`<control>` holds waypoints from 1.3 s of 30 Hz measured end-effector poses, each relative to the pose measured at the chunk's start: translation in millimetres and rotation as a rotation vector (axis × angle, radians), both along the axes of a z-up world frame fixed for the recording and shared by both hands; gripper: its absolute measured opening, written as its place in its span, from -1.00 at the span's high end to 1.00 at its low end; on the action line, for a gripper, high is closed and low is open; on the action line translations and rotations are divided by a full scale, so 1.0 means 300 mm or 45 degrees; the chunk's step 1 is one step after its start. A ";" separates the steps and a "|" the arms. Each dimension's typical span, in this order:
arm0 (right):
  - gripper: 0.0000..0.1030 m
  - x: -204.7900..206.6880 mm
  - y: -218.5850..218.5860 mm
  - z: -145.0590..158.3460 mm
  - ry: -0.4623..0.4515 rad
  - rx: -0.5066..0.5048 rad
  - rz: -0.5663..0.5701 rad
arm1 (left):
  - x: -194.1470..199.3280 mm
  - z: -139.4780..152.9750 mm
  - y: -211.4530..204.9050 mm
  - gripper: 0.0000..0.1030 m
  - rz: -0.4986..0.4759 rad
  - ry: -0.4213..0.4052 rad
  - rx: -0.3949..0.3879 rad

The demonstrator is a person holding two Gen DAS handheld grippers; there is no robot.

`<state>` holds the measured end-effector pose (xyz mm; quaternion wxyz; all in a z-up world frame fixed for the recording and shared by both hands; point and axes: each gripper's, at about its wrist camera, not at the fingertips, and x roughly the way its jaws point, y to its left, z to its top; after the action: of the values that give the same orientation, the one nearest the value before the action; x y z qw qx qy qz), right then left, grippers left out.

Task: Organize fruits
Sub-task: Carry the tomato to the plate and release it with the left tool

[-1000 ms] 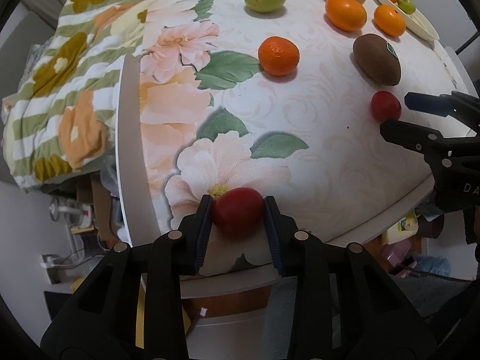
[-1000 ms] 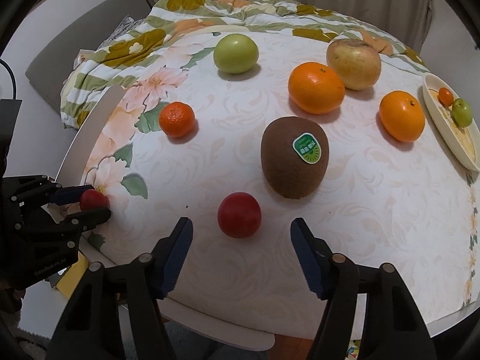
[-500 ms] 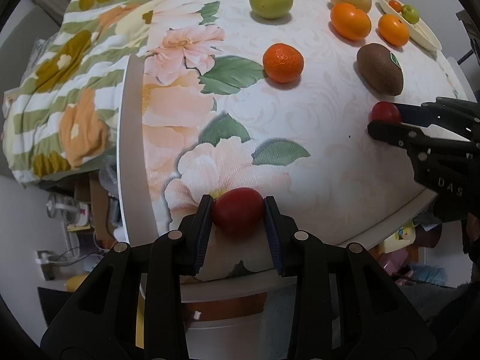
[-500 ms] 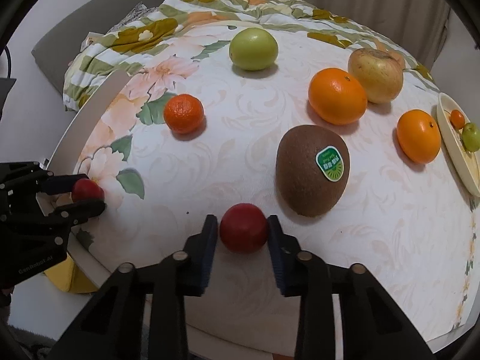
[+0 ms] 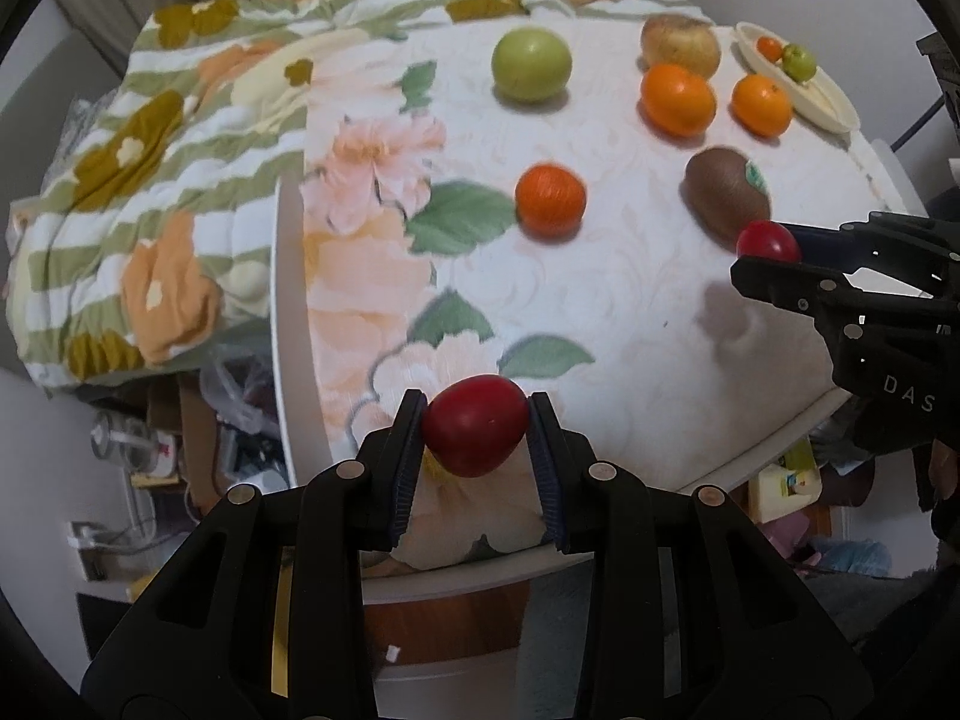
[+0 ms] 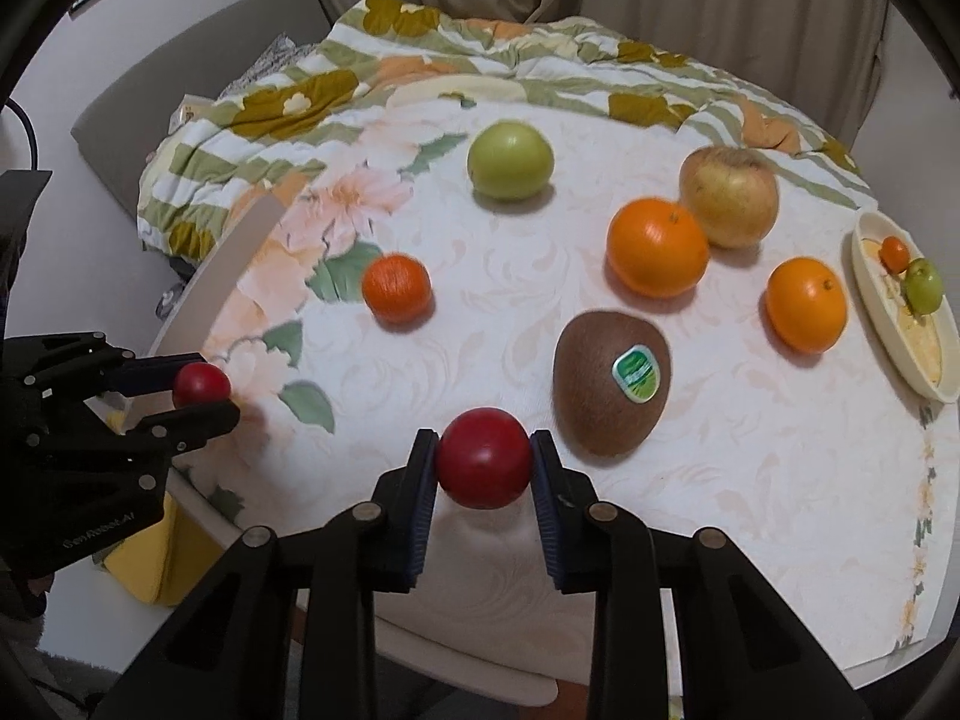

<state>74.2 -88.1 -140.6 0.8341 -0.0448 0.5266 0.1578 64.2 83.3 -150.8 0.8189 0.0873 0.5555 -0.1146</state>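
My left gripper (image 5: 475, 435) is shut on a red tomato (image 5: 474, 432), held above the near left edge of the round table (image 5: 600, 312). My right gripper (image 6: 483, 465) is shut on a second red tomato (image 6: 483, 457), lifted just above the cloth in front of the kiwi (image 6: 609, 381). Each gripper shows in the other's view: the right one (image 5: 774, 255) and the left one (image 6: 201, 393). A cream oval dish (image 6: 927, 360) at the far right holds a small orange fruit (image 6: 894, 253) and a small green fruit (image 6: 923, 285).
On the floral cloth lie a green apple (image 6: 510, 161), a yellow apple (image 6: 728, 196), two oranges (image 6: 657, 246) (image 6: 805, 305) and a mandarin (image 6: 396, 289). A flowered blanket (image 6: 480, 72) is bunched at the back. The table edge (image 5: 288, 324) drops off at the left.
My right gripper closed on the second tomato and raised it off the cloth. My left gripper kept its tomato and lifted, so more of the table shows.
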 end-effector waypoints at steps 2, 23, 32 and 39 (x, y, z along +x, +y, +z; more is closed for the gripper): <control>0.45 0.000 -0.008 0.031 -0.018 0.007 -0.012 | 0.003 0.038 -0.011 0.20 -0.015 -0.034 0.002; 0.45 0.088 -0.450 0.406 -0.317 0.065 -0.140 | 0.187 0.406 -0.436 0.20 -0.084 -0.362 -0.098; 0.45 0.183 -0.745 0.422 -0.331 0.077 -0.088 | 0.283 0.458 -0.729 0.20 -0.018 -0.426 -0.162; 0.45 0.270 -0.952 0.393 -0.303 0.044 -0.093 | 0.408 0.444 -0.940 0.20 -0.016 -0.399 -0.203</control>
<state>155.3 -373.6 -22.8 0.8965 -0.0296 0.4225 0.1301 186.5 -198.6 -17.6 0.8991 0.0425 0.4096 -0.1485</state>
